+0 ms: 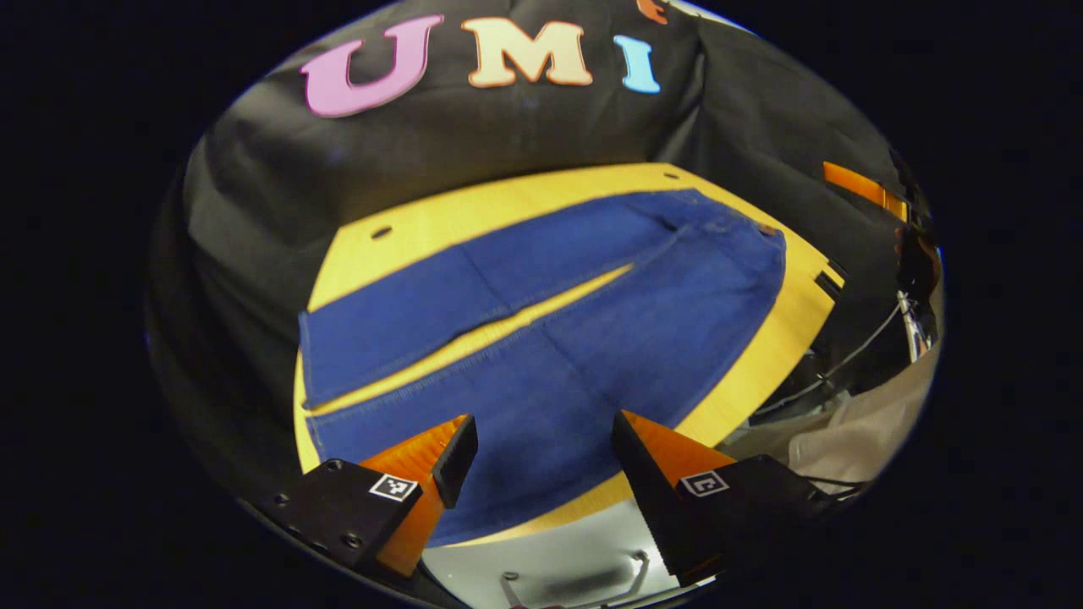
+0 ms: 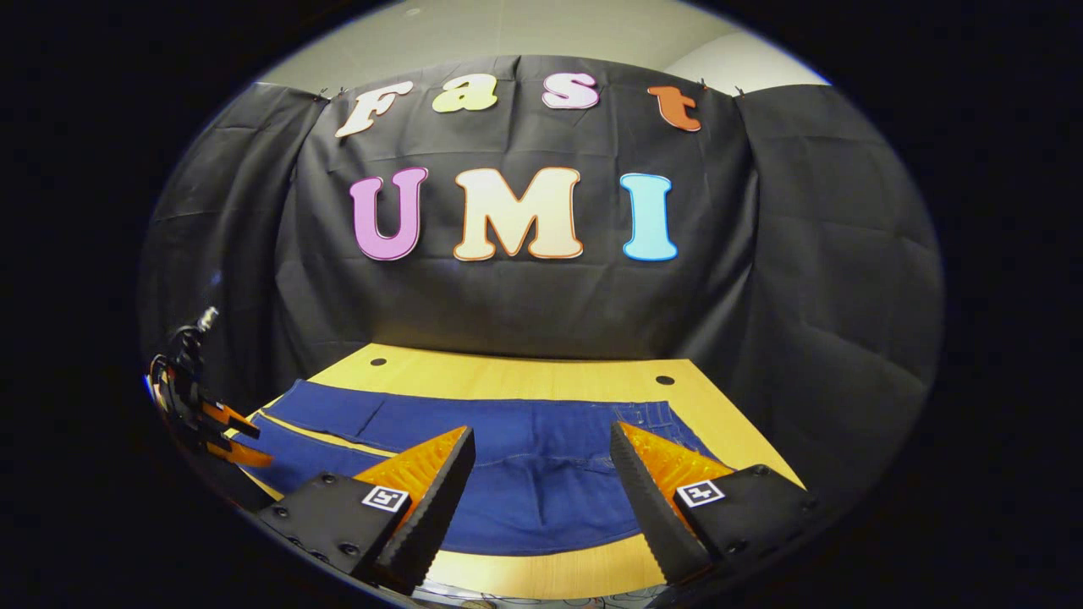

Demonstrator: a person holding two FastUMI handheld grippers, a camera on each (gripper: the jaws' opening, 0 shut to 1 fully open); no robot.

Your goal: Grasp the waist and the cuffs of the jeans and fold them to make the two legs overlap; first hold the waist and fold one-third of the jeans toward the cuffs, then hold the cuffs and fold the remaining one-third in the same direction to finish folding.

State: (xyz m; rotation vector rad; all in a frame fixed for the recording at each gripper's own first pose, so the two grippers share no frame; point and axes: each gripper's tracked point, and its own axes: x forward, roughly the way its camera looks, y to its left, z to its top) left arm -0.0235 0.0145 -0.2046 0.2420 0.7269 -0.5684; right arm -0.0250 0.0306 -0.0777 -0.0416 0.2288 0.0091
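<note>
- One pair of jeans (image 1: 541, 338) flat on the wooden table (image 1: 406, 224), two legs apart (waist far right).
- Two grippers: left gripper (image 1: 541, 457) and right gripper (image 2: 541, 469) hover above denim, jaws apart, empty.

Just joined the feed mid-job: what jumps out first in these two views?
The blue jeans lie spread flat on the yellow wooden table, both legs apart with a strip of table showing between them, so no fold has been made yet. The left gripper hovers open above the near leg, towards the cuffs. The right gripper hovers open above the waist end.
</note>
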